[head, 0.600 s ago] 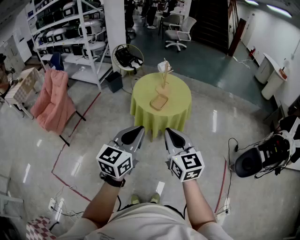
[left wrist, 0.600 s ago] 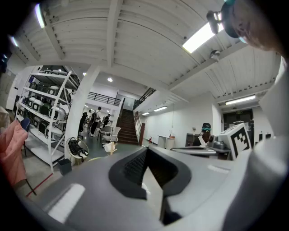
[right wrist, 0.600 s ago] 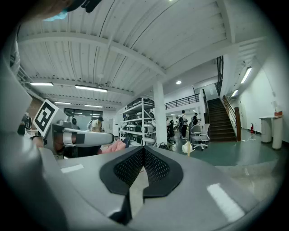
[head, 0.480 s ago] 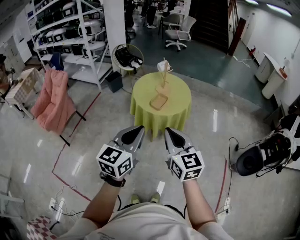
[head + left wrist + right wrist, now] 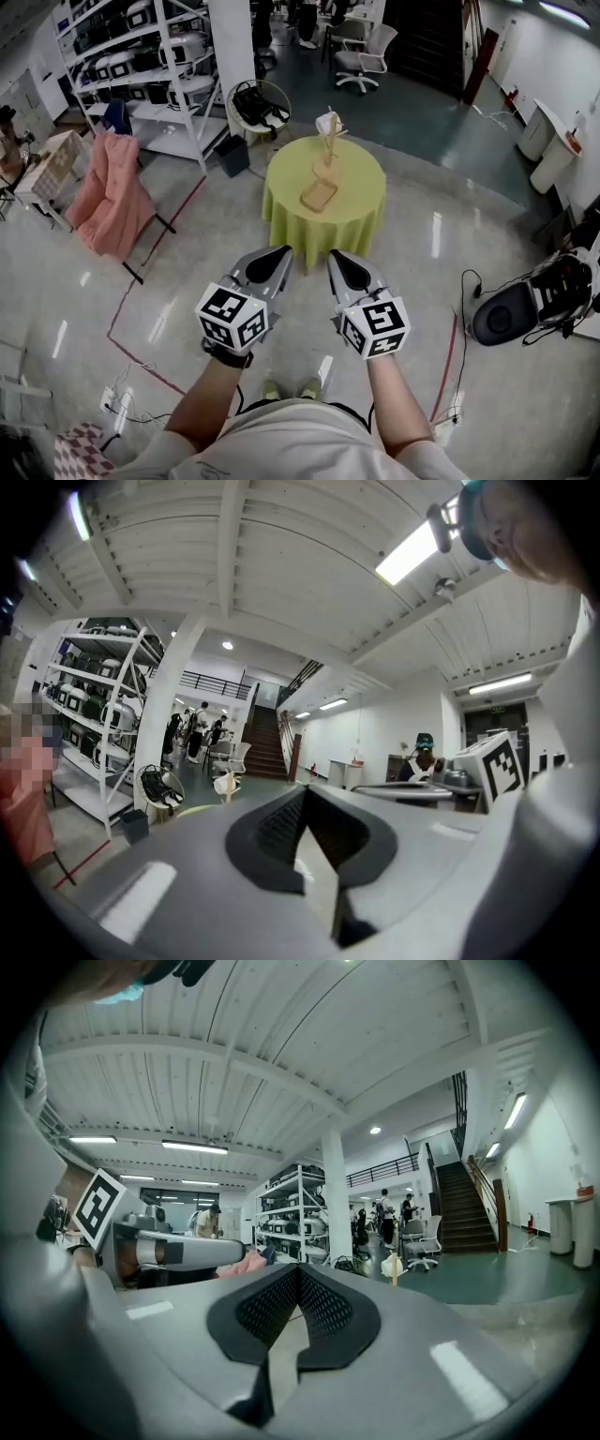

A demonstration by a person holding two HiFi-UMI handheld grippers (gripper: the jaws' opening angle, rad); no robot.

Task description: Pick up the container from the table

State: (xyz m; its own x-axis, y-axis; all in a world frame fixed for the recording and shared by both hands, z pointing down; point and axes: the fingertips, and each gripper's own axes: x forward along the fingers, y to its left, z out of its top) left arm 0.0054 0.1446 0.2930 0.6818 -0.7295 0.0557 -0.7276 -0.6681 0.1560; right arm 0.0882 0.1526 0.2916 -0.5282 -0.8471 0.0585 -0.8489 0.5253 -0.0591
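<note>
**Head view**
- Round table under a yellow-green cloth: stands on the glossy floor ahead of the person, well apart from both grippers
- Shallow tan rectangular container: lies flat near the middle of the table, open face up. Its long axis slants from near-left to far-right, so the far short end points toward the stand
- Wooden stand carrying a white cup-shaped piece: upright near the table's far edge, just beyond the container
- Left gripper: held low before the body, tip aimed at the table, grey shells drawn together, carrying nothing
- Right gripper: just beside the left one, aimed the same way, likewise closed and empty
- Pink garment draped over a chair: left of the table, well apart from it
- White metal shelving: far left, loaded with dark equipment

**Left gripper view**
- Left gripper: black textured pads meet at the tip, nothing between them
- Yellow-green cloth: a thin pale edge above the grey shell. The white cup-shaped piece stands over it. The container is too small to make out
- Right gripper's marker cube: at the right edge

**Right gripper view**
- Right gripper: pads pressed together, empty
- White cup-shaped piece: small, far ahead and right of the tip
- Left gripper's marker cube: at the left
</note>
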